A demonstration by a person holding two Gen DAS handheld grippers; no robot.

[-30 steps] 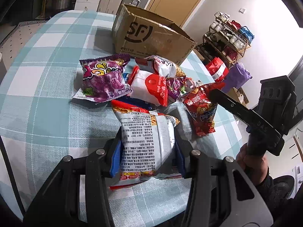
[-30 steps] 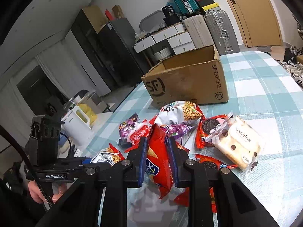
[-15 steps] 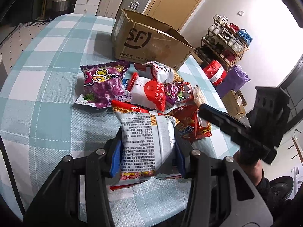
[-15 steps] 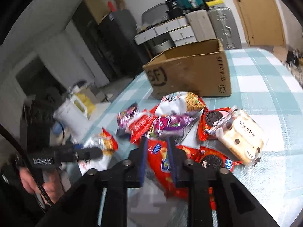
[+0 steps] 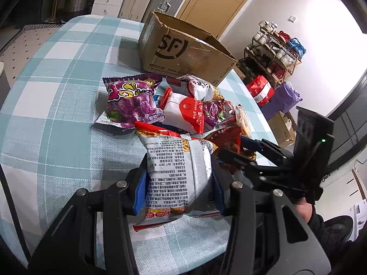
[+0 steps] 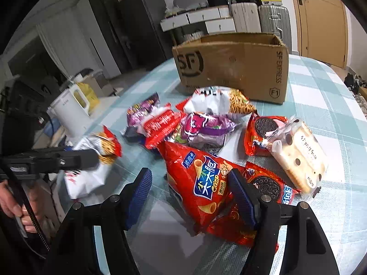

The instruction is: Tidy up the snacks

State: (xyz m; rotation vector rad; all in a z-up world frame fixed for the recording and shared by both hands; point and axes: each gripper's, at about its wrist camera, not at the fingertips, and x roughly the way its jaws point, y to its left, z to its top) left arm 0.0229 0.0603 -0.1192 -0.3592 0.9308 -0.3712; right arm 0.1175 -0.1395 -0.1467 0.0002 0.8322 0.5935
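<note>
**Left gripper clamped on noodle-snack bag; right gripper released over red crisp bag**

Nearest the left wrist camera, the left gripper [image 5: 179,183] is closed on a white-and-silver noodle-snack bag [image 5: 176,174], printed back upward, its blue pads pressing both side edges. The bag's lower end rests on the checked tablecloth [image 5: 57,119].

Nearest the right wrist camera, the right gripper [image 6: 190,192] has its jaws apart; they have just been opening. A red crisp bag [image 6: 201,183] lies flat on the cloth between them. The right pad sits at or against the bag's edge; the left pad stands clear of it, so the bag is not gripped. In the left view this gripper appears just right of the held bag, with a hand [image 5: 302,210] on its handle.

Beyond the red bag, on its right, lie two red cookie packs [image 6: 270,183] showing dark sandwich biscuits, and a clear pack of pale chocolate-chip cakes [image 6: 298,155] resting partly on them. Further back the pile holds a purple snack bag [image 6: 206,128], a white pack with red ends [image 6: 160,123], a second purple bag [image 5: 130,103] at the left edge and a white noodle-snack bag [image 6: 218,100].

Farthest on the table stands an open cardboard box [image 6: 234,68] marked SF, just behind the pile. No snack is visible inside it from either view.

Off the table, suitcases [image 6: 273,20] stand against the wall.
</note>
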